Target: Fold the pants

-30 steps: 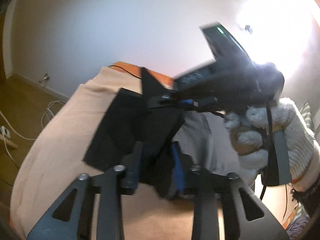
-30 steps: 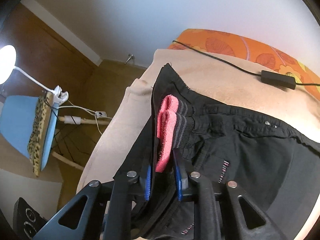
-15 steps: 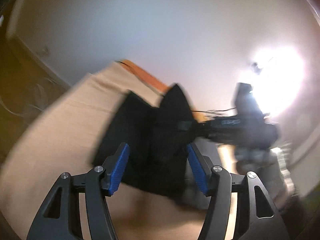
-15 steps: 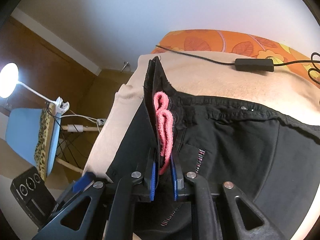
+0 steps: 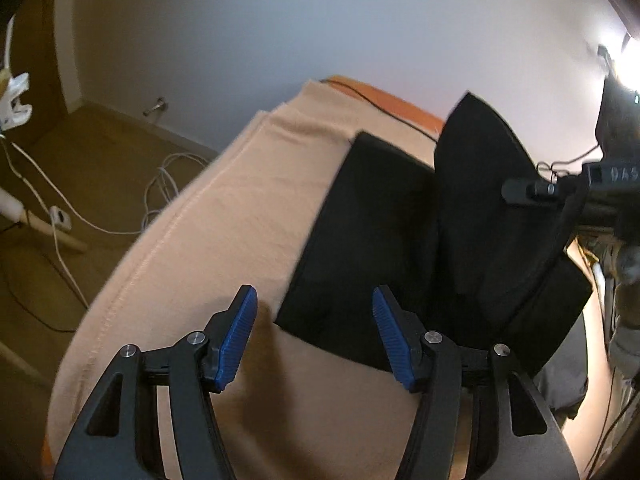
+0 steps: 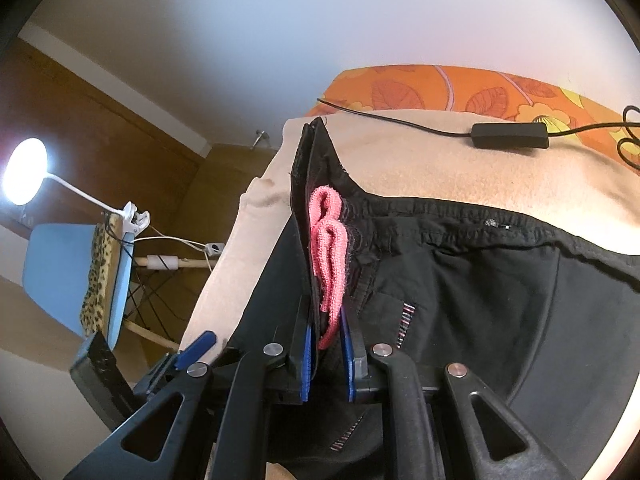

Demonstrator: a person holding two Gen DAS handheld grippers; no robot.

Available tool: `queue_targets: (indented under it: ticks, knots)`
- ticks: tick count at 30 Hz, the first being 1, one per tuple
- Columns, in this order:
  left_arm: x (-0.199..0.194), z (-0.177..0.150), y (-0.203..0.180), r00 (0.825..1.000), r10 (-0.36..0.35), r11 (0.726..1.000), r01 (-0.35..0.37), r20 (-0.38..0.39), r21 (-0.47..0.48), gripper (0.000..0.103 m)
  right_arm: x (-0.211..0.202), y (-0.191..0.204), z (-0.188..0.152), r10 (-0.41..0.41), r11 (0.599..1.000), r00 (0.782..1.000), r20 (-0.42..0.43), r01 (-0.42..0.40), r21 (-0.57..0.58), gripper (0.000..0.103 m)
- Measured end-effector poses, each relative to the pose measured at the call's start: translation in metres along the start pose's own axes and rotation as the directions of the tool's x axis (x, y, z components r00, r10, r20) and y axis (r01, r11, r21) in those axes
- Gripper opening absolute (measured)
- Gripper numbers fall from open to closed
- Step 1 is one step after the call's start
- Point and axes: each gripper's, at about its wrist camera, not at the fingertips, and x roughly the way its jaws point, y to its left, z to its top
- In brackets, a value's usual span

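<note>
Black pants lie folded on a beige blanket. My left gripper is open just above the near left corner of the cloth, with nothing gripped between its blue pads. One flap of the pants is lifted up at the right, where the right gripper's body shows. In the right wrist view my right gripper is shut on the bunched waistband, whose pink elastic sticks up between the pads. The rest of the pants spreads to the right. The left gripper shows at lower left.
A black adapter on a cable lies on the blanket near the orange flowered sheet. Off the bed's left side are a blue chair, a clip lamp and white cables on the wooden floor.
My left gripper has opened, let go of the dark cloth and sunk toward the near left corner of the pants. The right gripper keeps its grip on the waistband and has shifted a little.
</note>
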Motion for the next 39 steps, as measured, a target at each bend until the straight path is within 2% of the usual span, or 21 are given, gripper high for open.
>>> queue_targets:
  ticks: [2, 4, 6, 9, 12, 15, 17, 19, 21, 23, 26, 29, 30, 33, 34, 35, 37, 39]
  knots:
    - [-0.004, -0.003, -0.002, 1.000, 0.014, 1.000, -0.014, 0.007, 0.021, 0.056, 0.001, 0.002, 0.000, -0.003, 1.000, 1.000, -0.002, 0.003, -0.003, 0.010]
    - [-0.005, -0.006, -0.004, 1.000, 0.025, 0.999, -0.026, 0.017, 0.041, 0.042, 0.001, 0.003, 0.001, -0.005, 1.000, 1.000, -0.002, 0.005, -0.006, 0.010]
    - [-0.005, -0.007, -0.003, 0.999, 0.030, 0.998, -0.031, 0.027, 0.045, 0.012, 0.002, 0.003, 0.001, -0.008, 1.000, 1.000, -0.003, 0.008, -0.008, 0.010]
    - [-0.005, -0.004, 0.000, 0.999, -0.022, 1.000, 0.022, 0.025, 0.010, 0.005, 0.003, 0.005, 0.000, -0.017, 1.000, 1.000, -0.005, 0.017, -0.016, 0.010]
    - [-0.014, -0.004, -0.001, 0.992, -0.115, 0.993, 0.116, 0.053, -0.027, 0.004, 0.005, 0.008, 0.000, -0.023, 0.999, 1.000, -0.008, 0.023, -0.025, 0.011]
    - [-0.026, -0.002, -0.012, 0.973, -0.211, 0.976, 0.215, 0.097, -0.036, 0.004, 0.006, 0.012, 0.001, -0.024, 0.999, 1.000, -0.012, 0.024, -0.041, 0.011]
    - [-0.036, -0.002, -0.026, 0.955, -0.272, 0.962, 0.274, 0.119, -0.004, 0.004, 0.006, 0.014, 0.002, -0.026, 0.998, 1.000, -0.014, 0.025, -0.051, 0.011]
    - [-0.044, -0.005, -0.043, 0.947, -0.299, 0.954, 0.294, 0.120, 0.053, 0.004, 0.006, 0.016, 0.002, -0.026, 0.998, 1.000, -0.010, 0.025, -0.063, 0.012]
    - [-0.043, -0.006, -0.053, 0.941, -0.319, 0.947, 0.313, 0.110, 0.070, 0.004, 0.006, 0.017, 0.005, -0.009, 0.998, 1.000, -0.011, 0.009, -0.065, 0.014]
    - [-0.042, -0.006, -0.056, 0.940, -0.324, 0.946, 0.319, 0.102, 0.066, 0.004, 0.003, 0.020, 0.007, -0.004, 0.997, 1.000, -0.003, 0.004, -0.073, 0.023]
    - [-0.038, -0.007, -0.057, 0.941, -0.325, 0.945, 0.321, 0.096, 0.063, 0.004, 0.000, 0.025, 0.010, -0.002, 0.996, 1.000, 0.005, 0.003, -0.087, 0.047]
    - [-0.039, -0.009, -0.060, 0.943, -0.318, 0.947, 0.312, 0.095, 0.076, 0.004, 0.006, 0.034, 0.013, -0.044, 0.991, 0.999, -0.011, 0.043, -0.126, 0.059]
    - [-0.040, -0.010, -0.061, 0.943, -0.318, 0.947, 0.311, 0.095, 0.078, 0.004, 0.010, 0.036, 0.013, -0.062, 0.989, 0.998, -0.018, 0.059, -0.136, 0.059]
    - [-0.041, -0.013, -0.066, 0.947, -0.307, 0.950, 0.298, 0.092, 0.095, 0.004, 0.026, 0.042, 0.013, -0.114, 0.982, 0.992, -0.056, 0.104, -0.156, 0.059]
    - [-0.038, -0.011, -0.067, 0.948, -0.306, 0.950, 0.298, 0.091, 0.097, 0.004, 0.030, 0.042, 0.012, -0.130, 0.980, 0.989, -0.066, 0.118, -0.160, 0.053]
    - [-0.038, -0.012, -0.069, 0.949, -0.304, 0.950, 0.295, 0.089, 0.101, 0.004, 0.035, 0.043, 0.010, -0.142, 0.978, 0.987, -0.078, 0.128, -0.163, 0.036]
    - [-0.041, -0.013, -0.070, 0.951, -0.296, 0.952, 0.287, 0.087, 0.105, 0.004, 0.039, 0.041, 0.006, -0.169, 0.974, 0.983, -0.071, 0.155, -0.167, 0.023]
    - [-0.045, -0.012, -0.070, 0.949, -0.302, 0.951, 0.293, 0.085, 0.102, 0.004, 0.035, 0.039, 0.004, -0.156, 0.976, 0.986, -0.056, 0.145, -0.161, 0.018]
